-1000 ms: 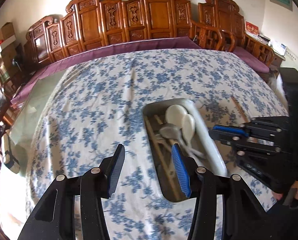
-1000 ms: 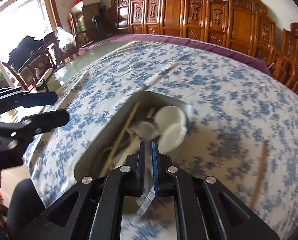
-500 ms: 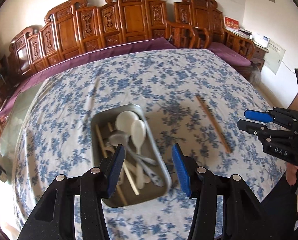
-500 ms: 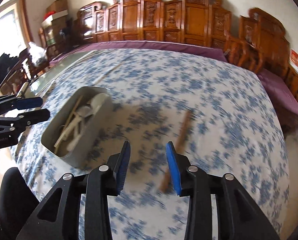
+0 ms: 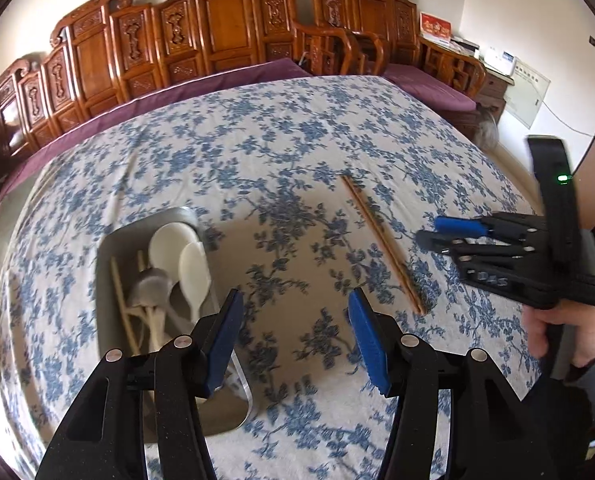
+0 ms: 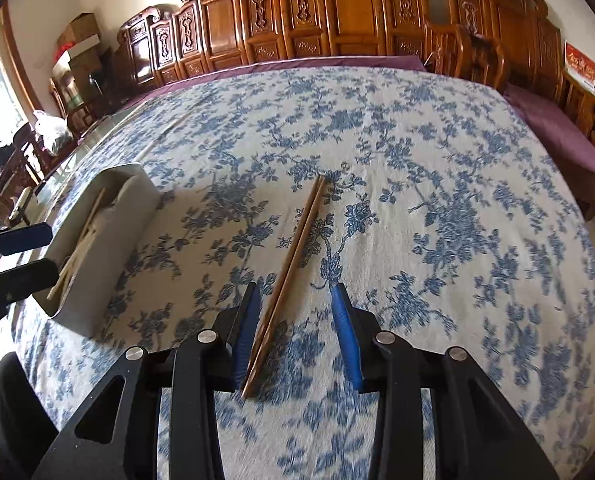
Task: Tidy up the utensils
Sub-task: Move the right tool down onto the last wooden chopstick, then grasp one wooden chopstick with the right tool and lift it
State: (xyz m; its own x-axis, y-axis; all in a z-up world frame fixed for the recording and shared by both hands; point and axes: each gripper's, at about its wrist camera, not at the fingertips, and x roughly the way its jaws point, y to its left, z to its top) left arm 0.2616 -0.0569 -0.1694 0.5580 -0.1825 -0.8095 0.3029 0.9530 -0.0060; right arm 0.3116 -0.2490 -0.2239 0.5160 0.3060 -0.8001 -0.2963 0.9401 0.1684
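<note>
Now | right gripper [image 6: 294,322] agape over chopsticks [image 6: 295,258] | left gripper [image 5: 295,338] agape, empty | lower, pinch both sticks, carry to metal tray [image 5: 115,240].

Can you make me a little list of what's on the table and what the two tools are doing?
table: covered by a blue flowered cloth
tray: metal, on the cloth
in tray: two white spoons, a metal spoon, light chopsticks
still out: brown chopsticks, lying on the cloth beside the tray
right tool: open, near end of the brown chopsticks lies between its fingers, not gripped
left tool: open, nothing in it, over bare cloth beside the tray
</note>
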